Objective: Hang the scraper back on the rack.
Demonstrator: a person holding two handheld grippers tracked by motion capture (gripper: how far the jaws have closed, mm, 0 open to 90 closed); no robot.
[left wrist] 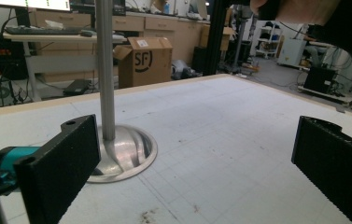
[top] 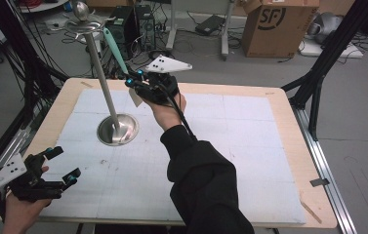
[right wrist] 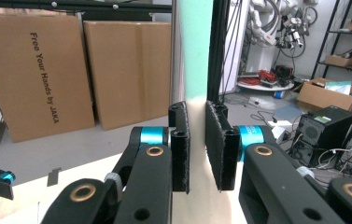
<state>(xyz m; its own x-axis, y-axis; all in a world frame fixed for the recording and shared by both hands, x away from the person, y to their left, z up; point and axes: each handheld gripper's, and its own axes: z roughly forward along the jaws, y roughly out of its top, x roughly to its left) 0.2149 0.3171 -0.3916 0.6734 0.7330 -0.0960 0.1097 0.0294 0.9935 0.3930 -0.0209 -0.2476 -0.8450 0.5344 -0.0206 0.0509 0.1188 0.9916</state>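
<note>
A metal stand rises from a round base point(top: 118, 129) on the white mat, its pole point(top: 104, 83) ending in a disc and ball top point(top: 82, 17). A long utensil with a mint-green handle point(top: 115, 51) slants up toward that top; whether it touches the disc I cannot tell. My right gripper point(top: 132, 81) is shut on the utensil's lower part, held up above the table's far side. In the right gripper view the pads point(right wrist: 220, 144) clamp the mint and cream shaft point(right wrist: 197, 46), with the pole point(right wrist: 177, 46) just behind. My left gripper point(top: 64, 165) rests open at the near left corner, nothing between its jaws; its view faces the stand's base point(left wrist: 127, 151).
The wooden table edge point(top: 279, 97) frames the white mat. Cardboard boxes point(top: 279, 24), computer cases point(top: 125, 24) and cables lie on the floor beyond. Black frame posts point(top: 328, 53) stand at the right and left. The person's dark sleeve point(top: 201, 180) crosses the table's middle.
</note>
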